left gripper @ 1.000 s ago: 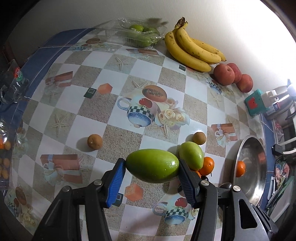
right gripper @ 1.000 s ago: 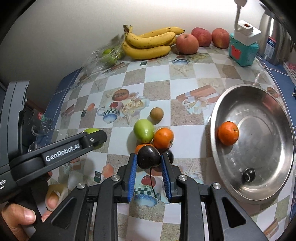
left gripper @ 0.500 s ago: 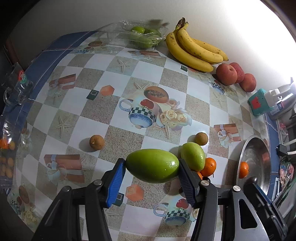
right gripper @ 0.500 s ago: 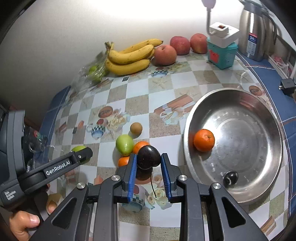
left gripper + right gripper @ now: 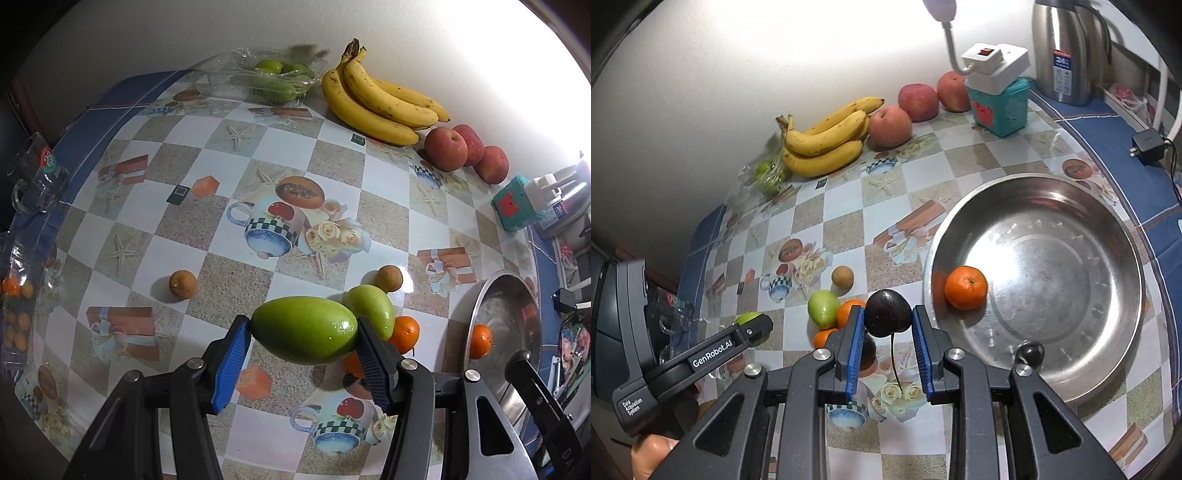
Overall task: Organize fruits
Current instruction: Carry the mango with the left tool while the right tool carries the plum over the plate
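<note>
The left hand-held gripper [image 5: 303, 345] pinches a smooth, glossy green mango [image 5: 304, 329] between ribbed blue pads, held above the bench [image 5: 332, 162]. The right hand-held gripper [image 5: 888, 338] clamps a dark round plum [image 5: 888, 313], its thin stem hanging, just beside the shiny steel bowl [image 5: 1071, 387]. The bowl holds one dimpled orange [image 5: 966, 287]. Farther back lie one banana bunch [image 5: 827, 142] and three red apples [image 5: 890, 126].

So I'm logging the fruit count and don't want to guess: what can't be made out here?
- Left wrist: one orange mostly hidden behind the held green mango.
- Right wrist: a dark fruit half hidden by a gripper finger.
- Both views: the count of green fruit in the crumpled clear pack is unclear.
</note>
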